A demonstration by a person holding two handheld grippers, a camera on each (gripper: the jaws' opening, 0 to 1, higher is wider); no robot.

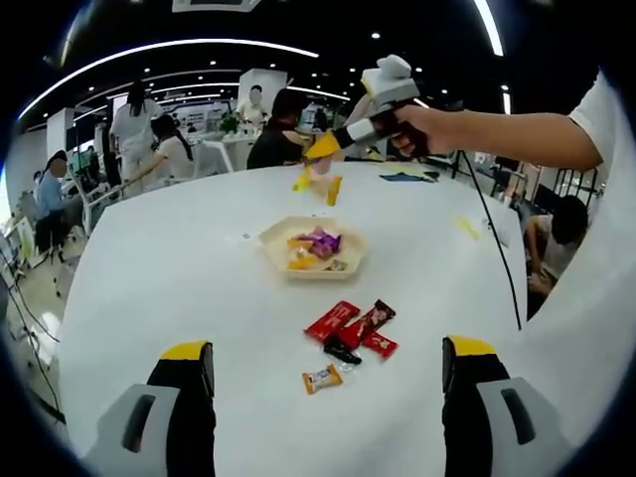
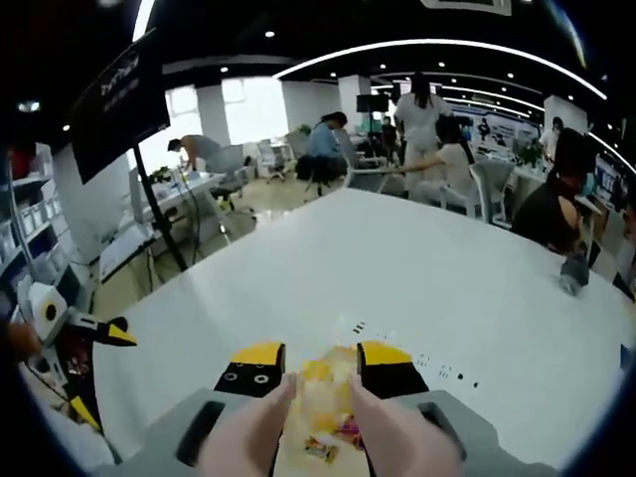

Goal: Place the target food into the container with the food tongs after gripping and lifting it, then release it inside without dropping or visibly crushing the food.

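A: Left gripper view first. Status?

B: Left gripper (image 1: 328, 370) fingers spread wide, grasping nothing, hovering over the white surface (image 1: 149, 288). Btwn and just ahead of the fingers: loose wrapped snacks (image 1: 350, 328), red, dark and one orange. Further ahead, the container (image 1: 312, 247), a shallow cream tray w/ purple and yellow wrapped pieces already in it.

A: And the other hand?

B: Right gripper (image 1: 320, 149) is beyond the tray, raised off the surface, carrying yellow food tongs (image 1: 320, 179) that hang tips-down. Can't tell from here if sth is in the tips.

A: Right gripper view?

B: Right gripper (image 2: 316, 373) fingers clenched on the tongs (image 2: 318, 393), whose pale arms run out btwn them. The tray (image 2: 316, 447) sits low btwn the tong arms, blurry, wrappers inside. Tips too blurred to say if they're pinching food.

A: So progress?

B: I'd judge partway: some items are in the tray, several snacks left on the surface. Whether this cycle is a release or an empty return, can't tell.
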